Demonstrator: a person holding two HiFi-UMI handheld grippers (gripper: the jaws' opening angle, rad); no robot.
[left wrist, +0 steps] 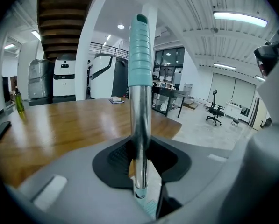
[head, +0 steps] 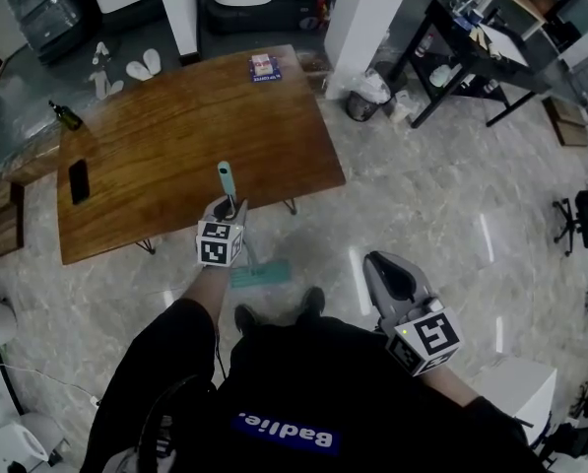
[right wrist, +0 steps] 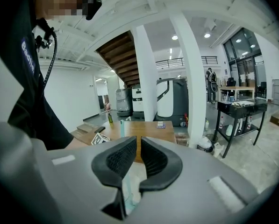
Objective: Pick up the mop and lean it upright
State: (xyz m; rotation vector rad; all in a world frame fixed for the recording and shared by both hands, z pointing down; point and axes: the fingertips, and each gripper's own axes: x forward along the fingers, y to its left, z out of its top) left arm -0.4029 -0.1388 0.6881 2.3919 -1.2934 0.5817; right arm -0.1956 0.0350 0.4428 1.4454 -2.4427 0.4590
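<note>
The mop stands about upright in front of the person's feet. Its teal grip (head: 225, 177) is at the top and its teal head (head: 260, 274) is flat on the floor by the table's front edge. My left gripper (head: 232, 210) is shut on the metal pole (left wrist: 140, 125) below the teal grip (left wrist: 140, 50), with both pads against the pole. My right gripper (head: 387, 269) hangs to the right of the mop, apart from it, jaws all but together and nothing between them. The right gripper view shows the mop grip (right wrist: 121, 127) beyond them.
A wooden table (head: 175, 146) stands just behind the mop, with a phone (head: 79, 180), a bottle (head: 65, 116) and a booklet (head: 265, 67) on it. A white pillar (head: 367, 18), a bin bag (head: 367, 95) and a black desk (head: 471, 57) stand at the back right.
</note>
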